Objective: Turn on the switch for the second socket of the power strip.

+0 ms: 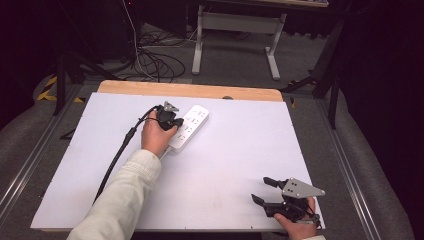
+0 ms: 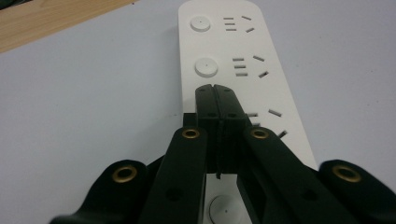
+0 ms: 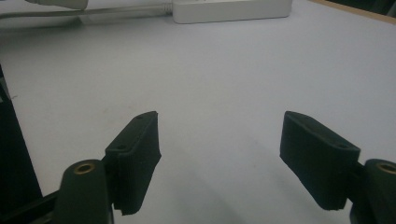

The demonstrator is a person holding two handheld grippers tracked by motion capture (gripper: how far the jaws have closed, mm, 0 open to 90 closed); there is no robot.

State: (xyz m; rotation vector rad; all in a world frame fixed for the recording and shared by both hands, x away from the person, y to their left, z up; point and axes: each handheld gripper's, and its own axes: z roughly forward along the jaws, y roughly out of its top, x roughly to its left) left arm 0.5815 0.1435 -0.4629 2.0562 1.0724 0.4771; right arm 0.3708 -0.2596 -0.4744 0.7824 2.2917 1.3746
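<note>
The left tool (image 1: 169,116), jaws pressed together on nothing, is resting its tips on the long white plastic power strip (image 1: 190,126) lying at eleven o'clock on the white counter (image 1: 230,165). It looks light, rigid and slick; gripping across its narrow sides seems best. At five o'clock the right tool (image 1: 261,191) is gaping wide. Cables are trailing over the grey floor (image 1: 230,60) at twelve.

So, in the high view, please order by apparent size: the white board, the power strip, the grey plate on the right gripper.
1. White board, clearly the largest.
2. Power strip.
3. Grey plate. It lies nearer the camera, so the order of these two is unsure.
</note>
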